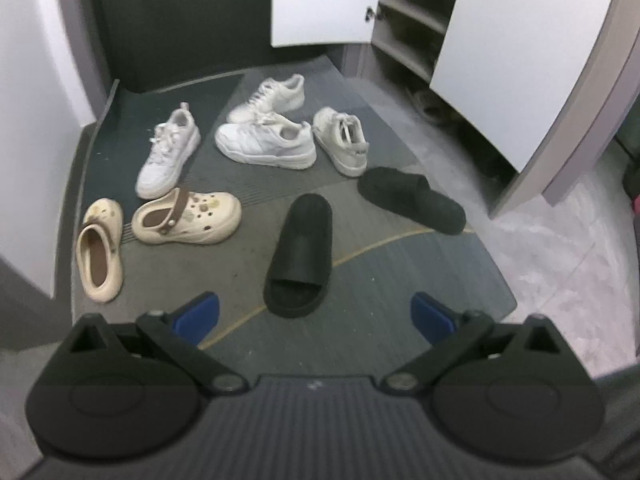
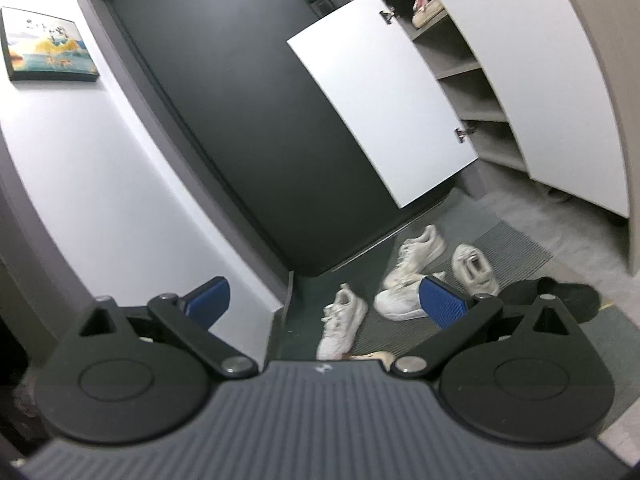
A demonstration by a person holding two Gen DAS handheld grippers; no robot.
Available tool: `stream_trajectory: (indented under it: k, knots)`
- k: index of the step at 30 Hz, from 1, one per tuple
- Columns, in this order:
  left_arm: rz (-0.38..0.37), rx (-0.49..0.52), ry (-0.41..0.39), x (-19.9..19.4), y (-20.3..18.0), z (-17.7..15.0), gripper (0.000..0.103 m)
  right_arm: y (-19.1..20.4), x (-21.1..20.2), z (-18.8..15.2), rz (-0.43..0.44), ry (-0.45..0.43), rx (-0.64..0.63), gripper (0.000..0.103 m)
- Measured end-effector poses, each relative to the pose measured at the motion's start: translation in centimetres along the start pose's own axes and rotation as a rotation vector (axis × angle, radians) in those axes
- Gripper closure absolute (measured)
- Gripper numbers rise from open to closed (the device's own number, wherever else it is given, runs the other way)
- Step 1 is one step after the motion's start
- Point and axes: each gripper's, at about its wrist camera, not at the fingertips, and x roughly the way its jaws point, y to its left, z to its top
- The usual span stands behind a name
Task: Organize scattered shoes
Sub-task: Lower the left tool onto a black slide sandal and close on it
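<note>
Seen from two handheld grippers, both held above an entryway floor.

Far ahead of both sets of jaws: tall dark grey entry door (image 2: pixel 240 120). Ahead and to the right: grey shoe cabinet with open shelves (image 1: pixel 412 20), white door panels swung outward (image 2: pixel 380 96); on a top shelf, a pale shoe with pink trim (image 2: pixel 424 4), blurred. High to the left of the right jaws: colourful framed picture (image 2: pixel 44 46) on a white wall.

Under everything: grey-green striped floor mat (image 1: pixel 380 280), pale marbled floor tile (image 1: pixel 560 248) to its right.

Scattered on the mat, ahead of the left jaws:
- black rubber slide sandal (image 1: pixel 300 256), nearest, just beyond the gap between the blue pads, toe pointing away
- second black slide (image 1: pixel 412 200), farther and to the right, lying at an angle
- four white lace-up sneakers farther out: one alone on the left (image 1: pixel 168 152), one lying crosswise in the middle (image 1: pixel 266 144), one behind it (image 1: pixel 272 98) touching it, one cream-toned on the right (image 1: pixel 340 140)
- cream clog with brown strap and charms (image 1: pixel 188 218), left of the near slide
- matching cream clog (image 1: pixel 100 250), farther left, just beside the first

Left gripper (image 1: pixel 316 312): blue-padded jaws spread wide, holding nothing, hovering above the mat. Right gripper (image 2: pixel 324 300): jaws likewise spread wide, empty, raised higher; sneakers partly hidden behind its right pad.
</note>
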Motion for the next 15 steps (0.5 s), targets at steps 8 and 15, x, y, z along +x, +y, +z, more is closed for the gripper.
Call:
stream_trajectory:
  k: [8,15]
  knots:
    - [-0.06,0.102,0.056,14.6,0.0,3.2,0.0,-1.7,2.4,-1.6,-0.042,0.161,0.078,0.0]
    - [-0.059,0.087,0.16,31.2,2.4,3.1,0.0,-4.3,6.0,-2.4,-0.108,0.287,0.212,0.0]
